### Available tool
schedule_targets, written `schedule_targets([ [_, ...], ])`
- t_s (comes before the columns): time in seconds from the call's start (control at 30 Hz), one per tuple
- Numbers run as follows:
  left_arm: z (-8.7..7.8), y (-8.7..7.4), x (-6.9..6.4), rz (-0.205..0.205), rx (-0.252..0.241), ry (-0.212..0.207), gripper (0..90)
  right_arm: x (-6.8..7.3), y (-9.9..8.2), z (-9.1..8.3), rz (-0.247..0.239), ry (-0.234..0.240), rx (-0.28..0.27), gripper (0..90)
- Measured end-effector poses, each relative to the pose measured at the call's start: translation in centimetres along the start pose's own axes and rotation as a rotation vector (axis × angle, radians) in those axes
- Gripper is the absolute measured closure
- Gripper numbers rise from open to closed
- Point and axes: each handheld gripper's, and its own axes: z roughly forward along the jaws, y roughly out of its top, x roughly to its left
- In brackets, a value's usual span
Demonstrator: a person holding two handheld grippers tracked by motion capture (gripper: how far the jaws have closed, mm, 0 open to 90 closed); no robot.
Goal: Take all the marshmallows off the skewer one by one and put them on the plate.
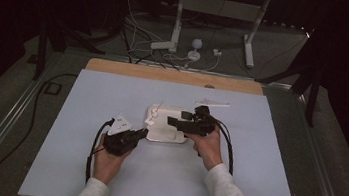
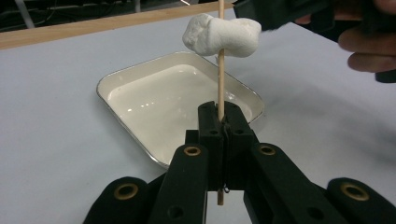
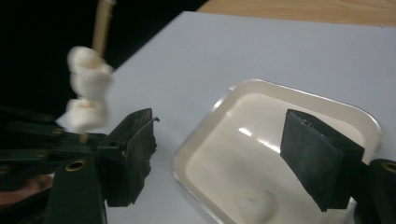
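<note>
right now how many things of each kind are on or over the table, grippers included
marshmallows on the skewer: 2
wooden skewer: 1
white tray: 1
grippers: 2, the left gripper shut on the skewer, the right gripper open over the tray
total: 6

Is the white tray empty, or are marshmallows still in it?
Empty. The white tray shows only its bare glossy bottom; the marshmallows sit on the skewer clamped in the left gripper.
</note>
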Motion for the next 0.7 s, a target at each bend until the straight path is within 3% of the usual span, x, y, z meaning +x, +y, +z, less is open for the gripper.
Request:
schedule_targets([
  [0.53, 0.2, 0.0, -0.3, 0.01, 0.001, -0.007, 89.8, 2.4, 0.9, 0.4, -0.018, 0.106, -0.021, 27.1],
  [0.7, 0.4, 0.0, -0.6, 0.016, -0.003, -0.019, 89.8, 2.8, 1.0, 1.2, -0.008, 0.156, -0.015, 36.2],
])
